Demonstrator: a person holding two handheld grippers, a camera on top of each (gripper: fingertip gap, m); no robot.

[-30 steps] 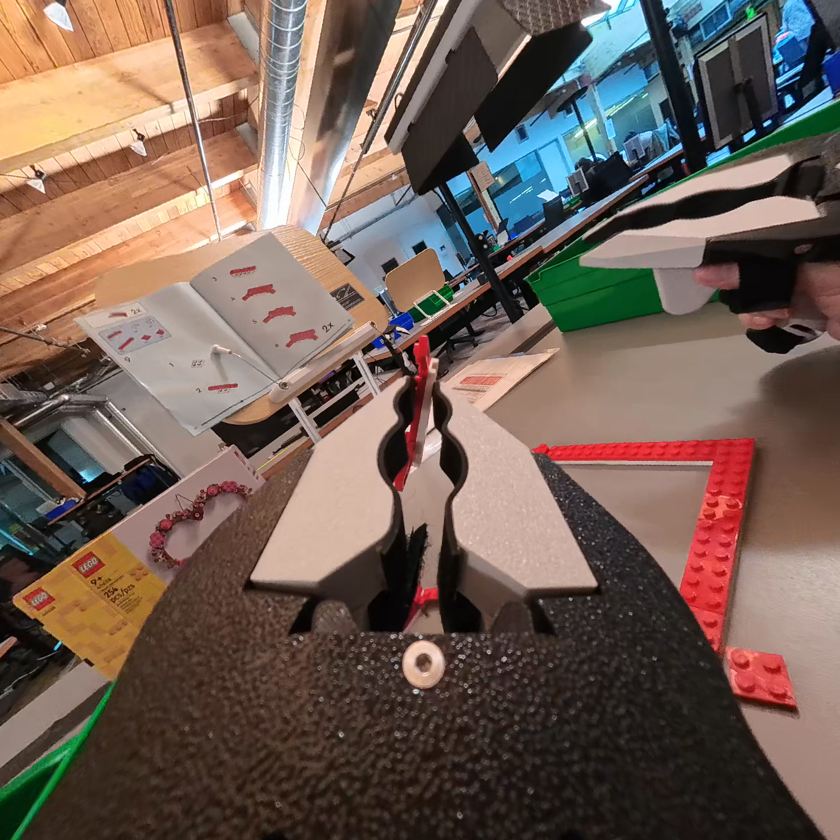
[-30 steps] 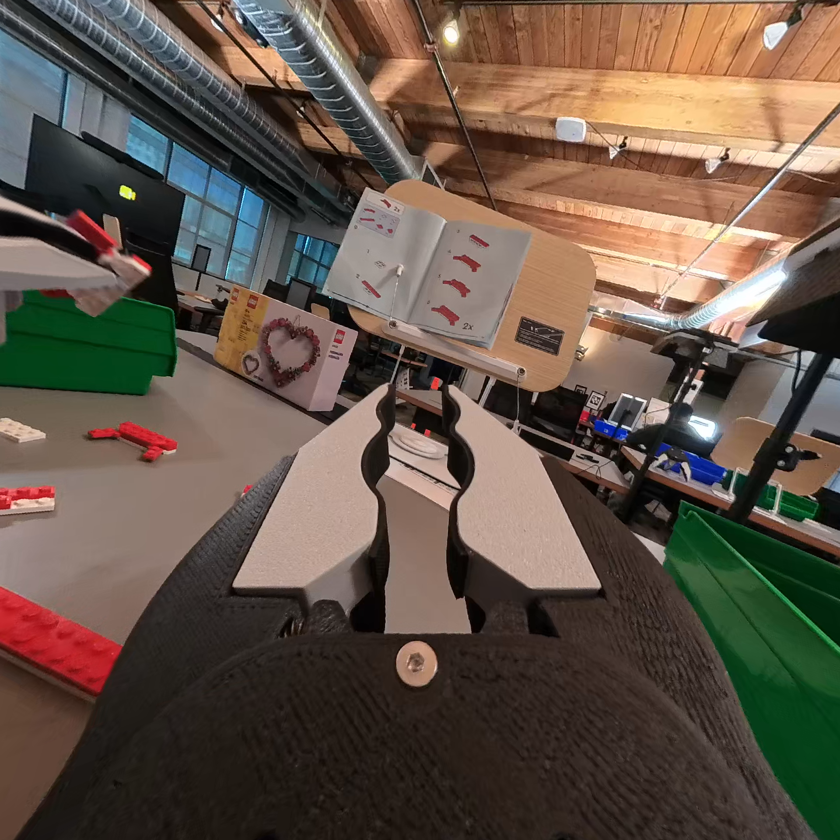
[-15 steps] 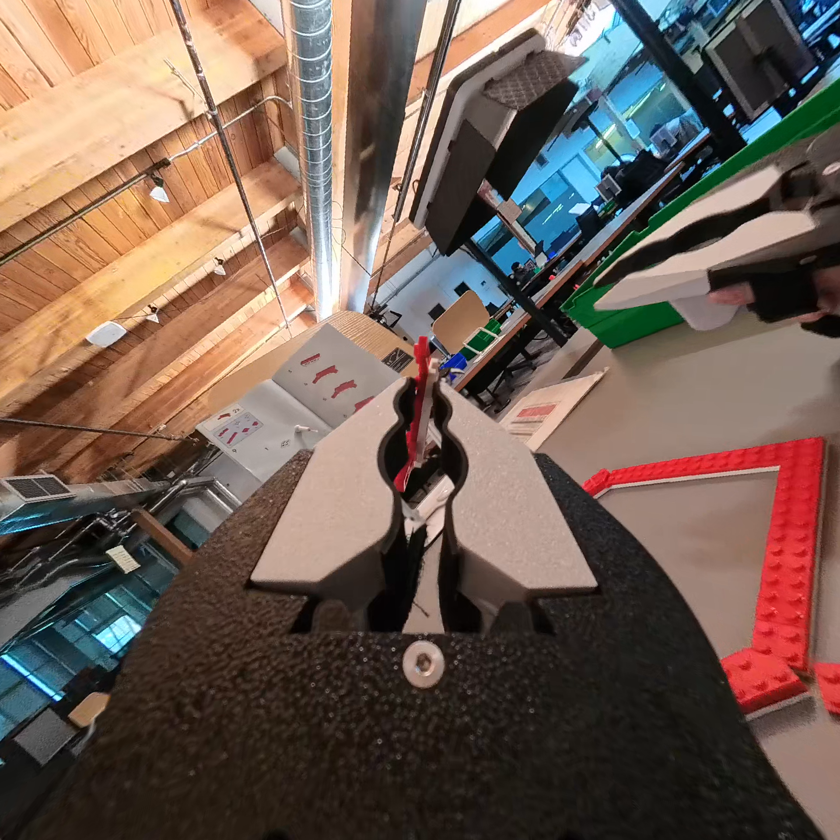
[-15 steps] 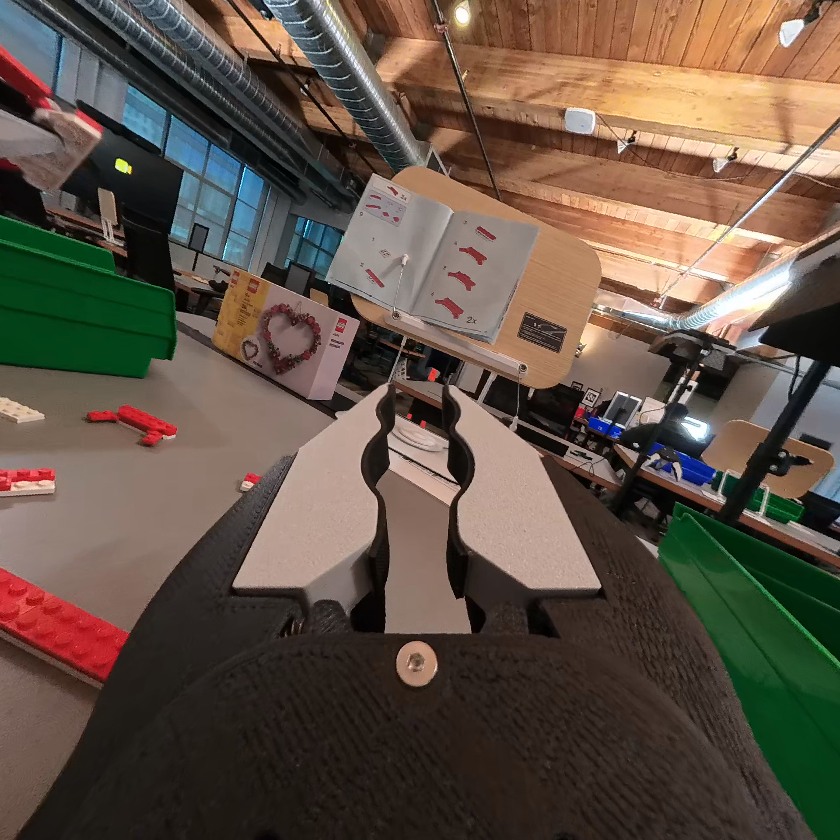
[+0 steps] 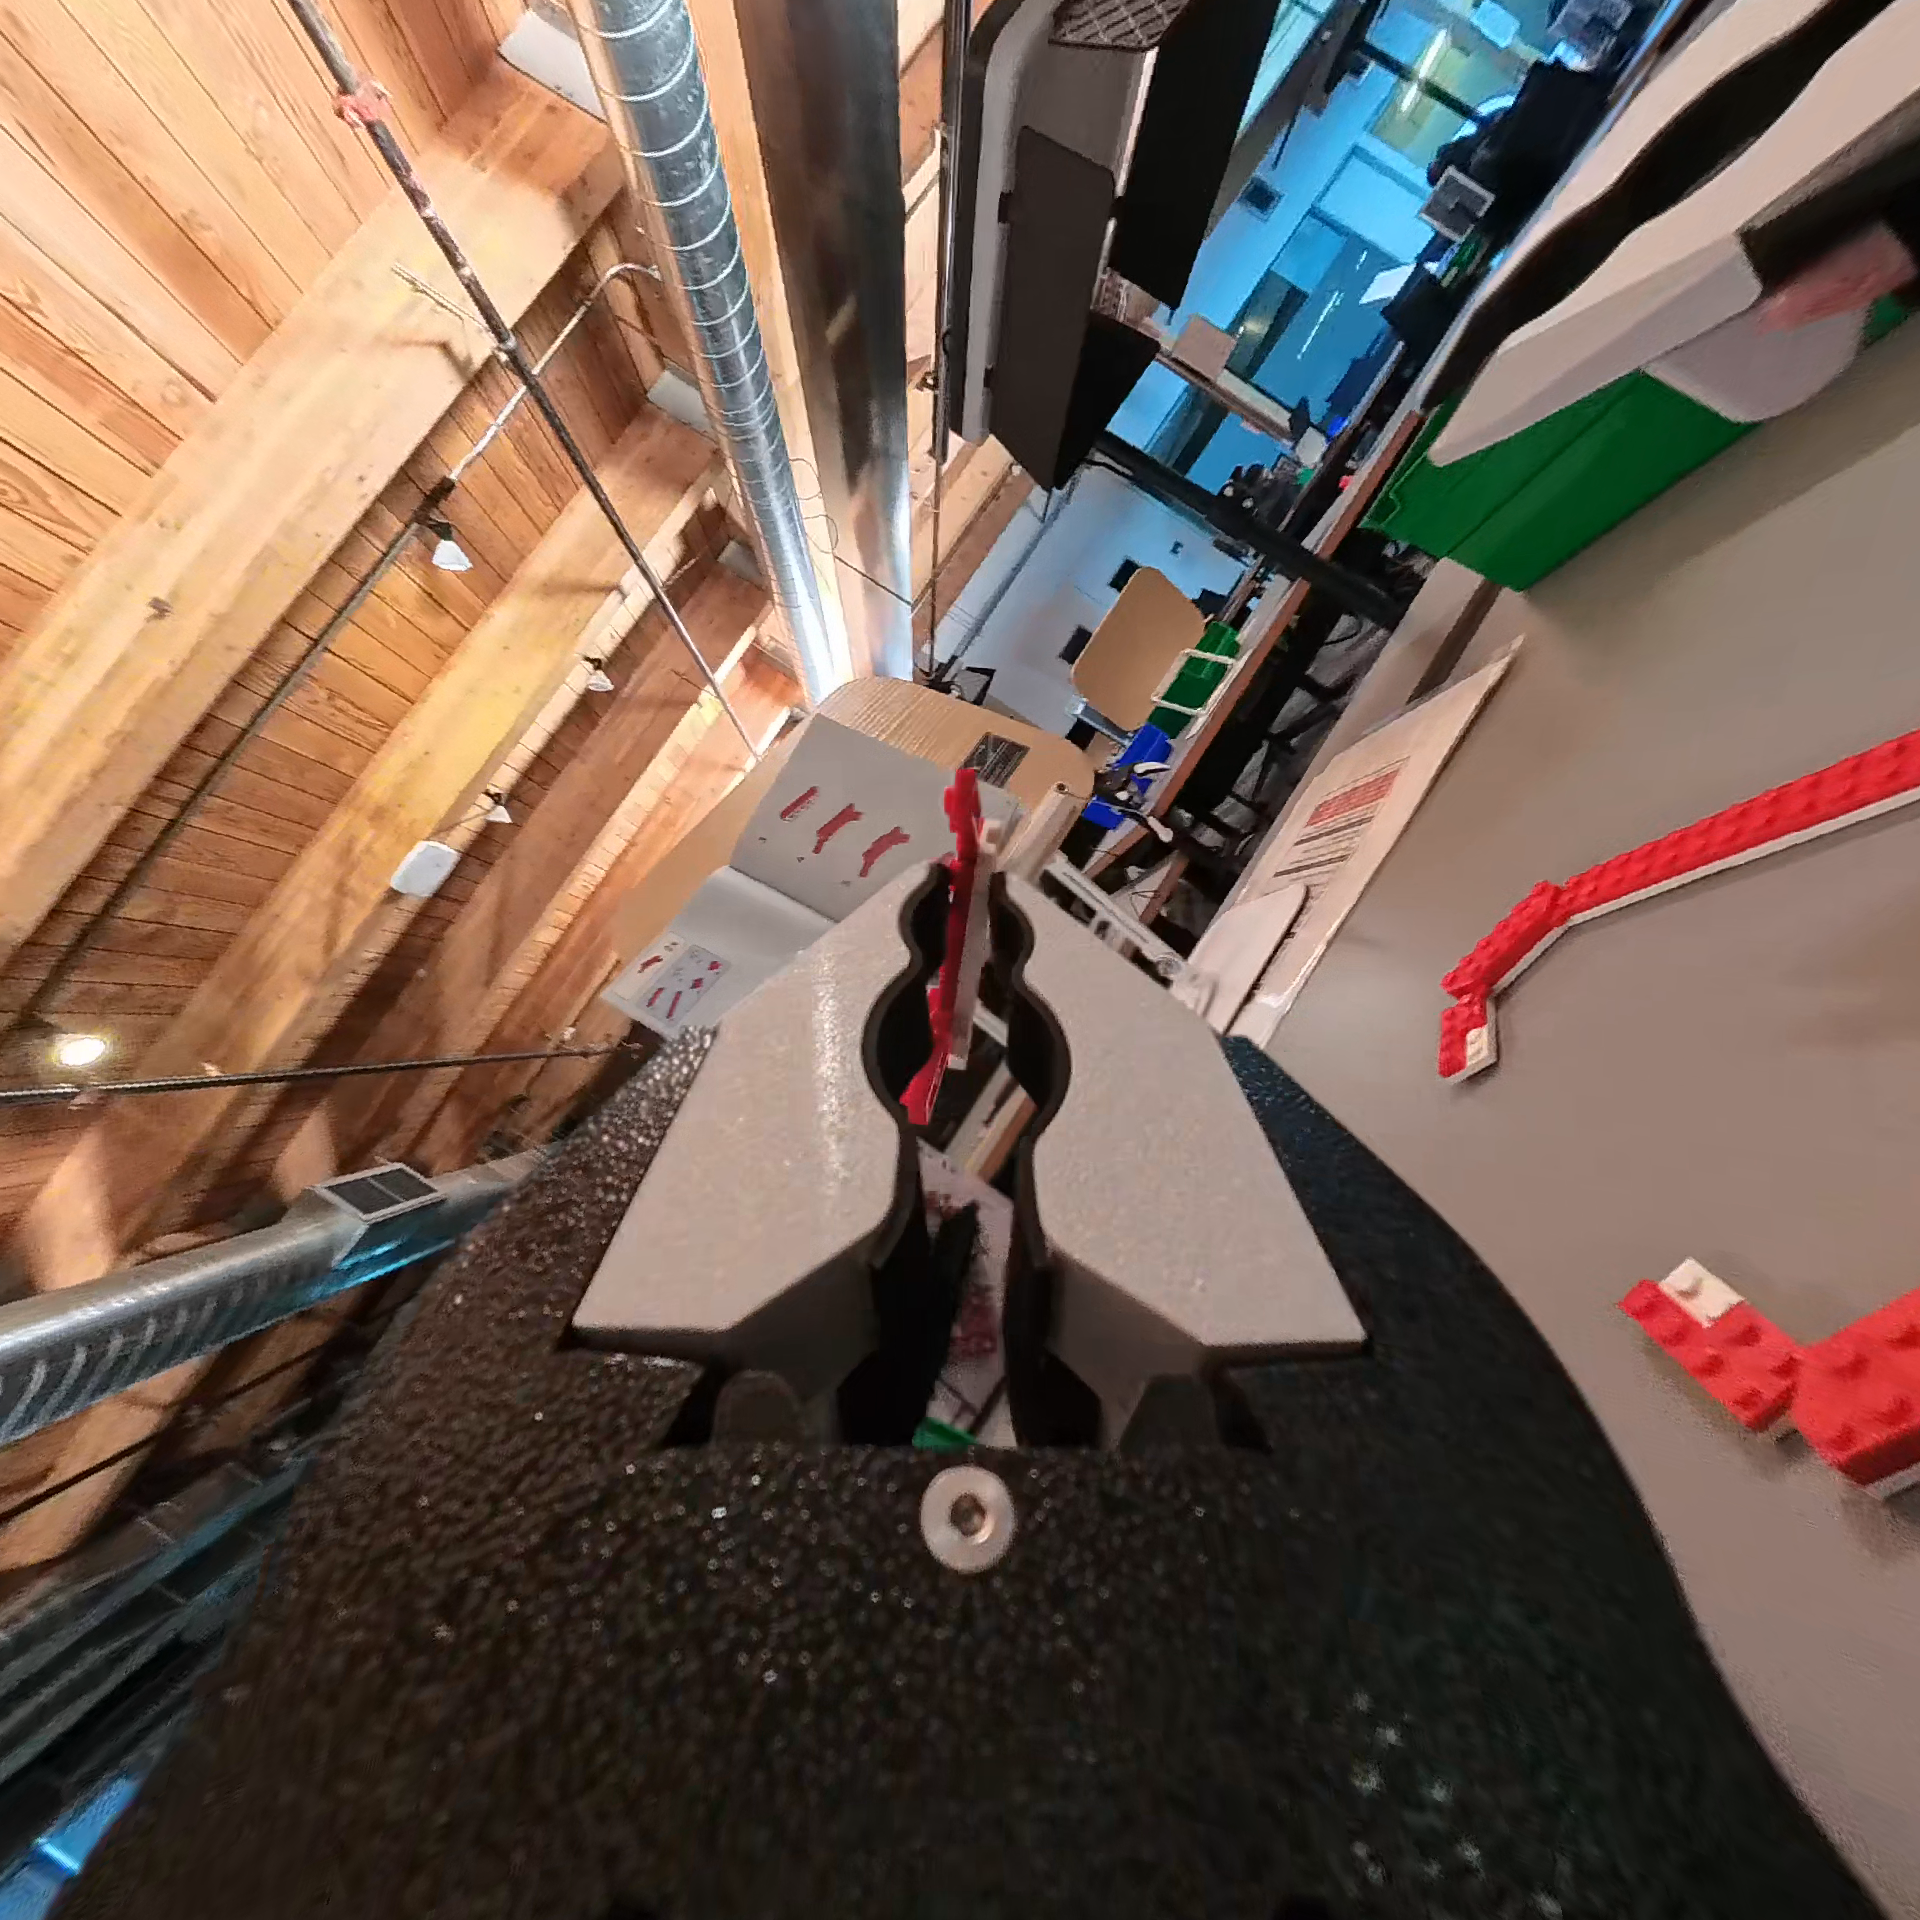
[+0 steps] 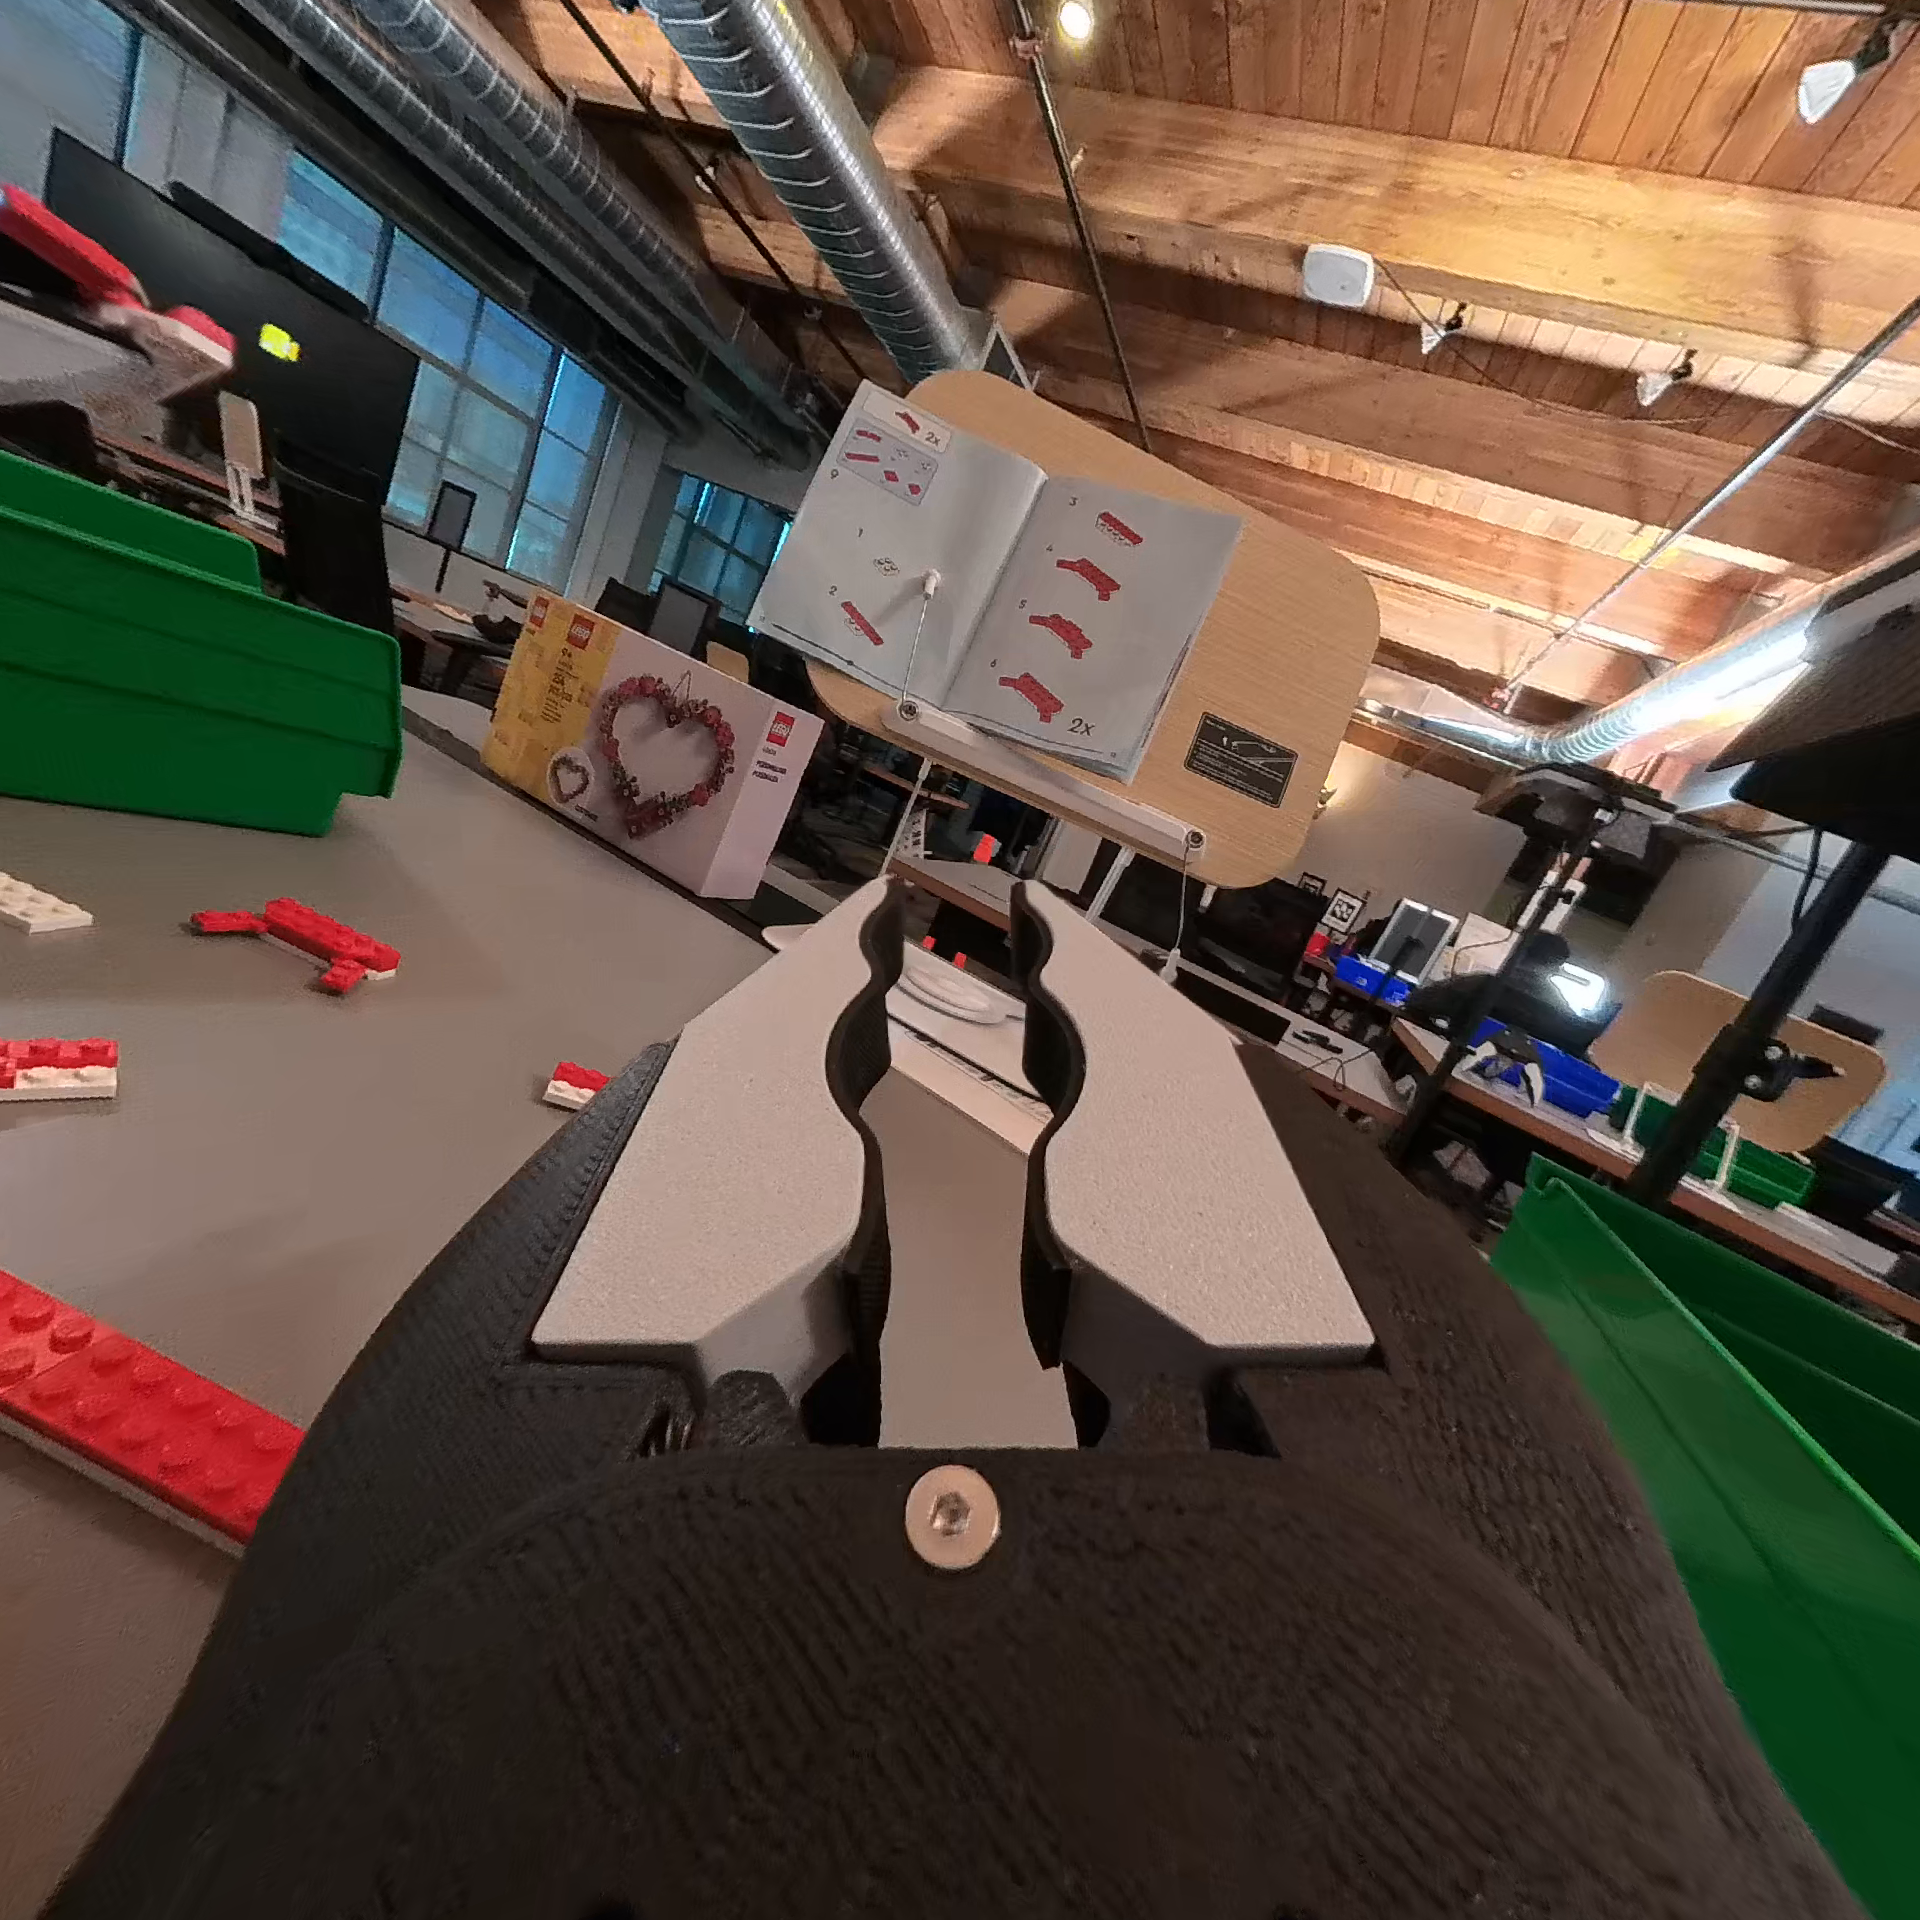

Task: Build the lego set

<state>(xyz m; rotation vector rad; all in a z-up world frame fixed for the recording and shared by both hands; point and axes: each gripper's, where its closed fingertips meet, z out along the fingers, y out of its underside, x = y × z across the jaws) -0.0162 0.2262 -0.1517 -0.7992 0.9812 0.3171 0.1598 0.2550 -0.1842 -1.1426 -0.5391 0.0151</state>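
Observation:
My left gripper (image 5: pixel 968 883) is shut on a thin red and white lego assembly (image 5: pixel 958 935), held edge-on in the air and rolled far to one side. It also shows at the top left of the right wrist view (image 6: pixel 125 312). My right gripper (image 6: pixel 951 904) is open and empty, low over the grey table (image 6: pixel 312 1143); it shows at the top right of the left wrist view (image 5: pixel 1621 260). A long red lego frame (image 5: pixel 1662 862) lies on the table, also in the right wrist view (image 6: pixel 114 1392). A red and white assembly (image 6: pixel 301 940) and smaller pieces (image 6: pixel 57 1065) lie farther off.
An open instruction booklet (image 6: pixel 997 613) stands on a wooden stand. The lego box (image 6: pixel 655 748) sits behind the pieces. Green bins stand at the left (image 6: pixel 156 675) and right (image 6: pixel 1714 1455). A white plate (image 6: pixel 36 904) and a small red piece (image 6: pixel 577 1083) lie on the table. One gripper's finger ends stand about 20 cm off the other's.
My left gripper has rolled and lifted with the lego assembly in it, tilting its view toward the ceiling. My right gripper has moved slightly and stays open.

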